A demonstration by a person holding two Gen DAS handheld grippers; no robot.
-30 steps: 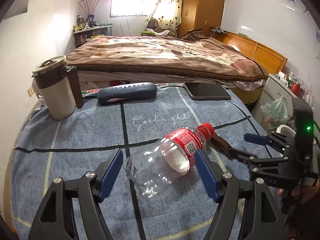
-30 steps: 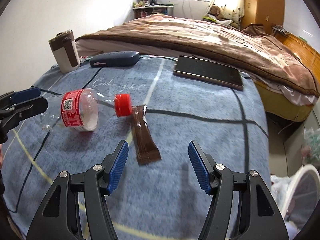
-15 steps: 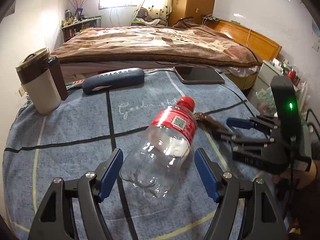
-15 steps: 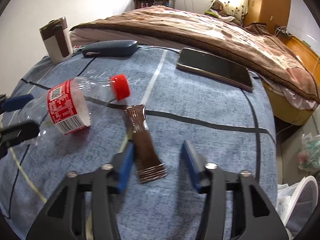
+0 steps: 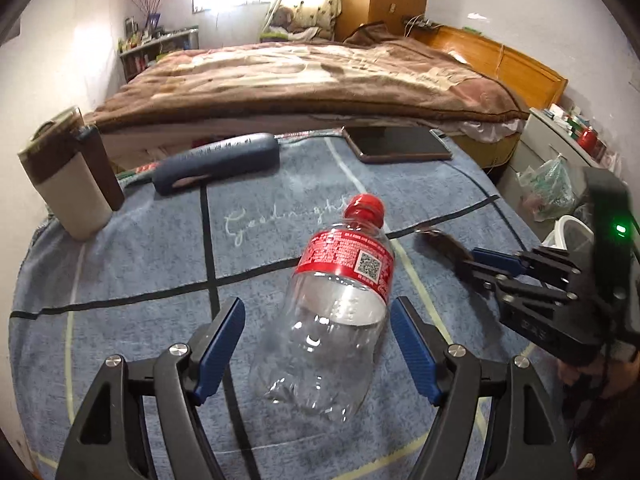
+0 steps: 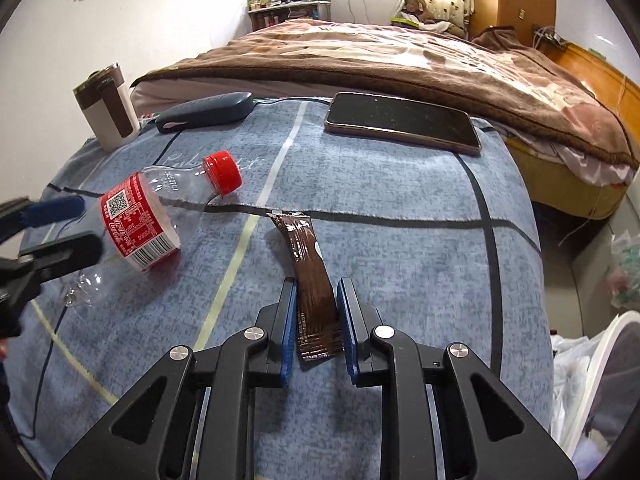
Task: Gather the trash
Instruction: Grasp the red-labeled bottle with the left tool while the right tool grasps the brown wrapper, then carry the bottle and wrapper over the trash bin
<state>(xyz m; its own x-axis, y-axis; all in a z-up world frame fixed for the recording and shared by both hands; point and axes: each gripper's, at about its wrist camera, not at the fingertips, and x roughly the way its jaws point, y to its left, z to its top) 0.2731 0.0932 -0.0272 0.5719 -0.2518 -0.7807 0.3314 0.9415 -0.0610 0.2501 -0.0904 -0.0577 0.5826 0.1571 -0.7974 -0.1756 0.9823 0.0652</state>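
Left wrist view:
- The left hand-held gripper [image 5: 316, 344] has its blue fingers [image 5: 218, 344] spread wide on either side of a clear plastic bottle [image 5: 336, 320]; neither finger touches it.
- The bottle lies on its side near the middle of the blue blanket [image 5: 140, 264] covering the bench, red cap [image 5: 364, 206] pointing toward the far edge. Nothing can be seen inside it.
- The right hand-held gripper [image 5: 476, 264] reaches in from the right edge, its tips at a brown wrapper [image 5: 438, 242] just right of the bottle's neck.
- Along the far edge: a lidded mug [image 5: 68, 184] at the far left corner, a dark blue case [image 5: 218, 162] beside it, a tablet [image 5: 400, 146] toward the far right corner.
- The blanket between mug, case and bottle carries nothing.
- Past the right edge sit a white bin [image 5: 570, 232] and a green plastic bag [image 5: 548, 190]; the bin's contents are hidden here.

Right wrist view:
- The right hand-held gripper [image 6: 317, 320] has its fingers [image 6: 289, 320] drawn close on the brown wrapper [image 6: 310, 276], pressing both long sides of its near end.
- The wrapper lies flat, running from the fingers toward the middle of the blanket [image 6: 400, 264].
- The bottle [image 6: 148, 220] lies to the left, well apart from the wrapper, with the left hand-held gripper [image 6: 60, 224] straddling its base at the left edge.
- The mug [image 6: 108, 114], case [image 6: 206, 112] and tablet [image 6: 402, 122] line the far edge.
- The right half of the blanket is bare up to the tablet.
- The bin [image 6: 596, 376] stands beyond the right edge, lined with a white bag.
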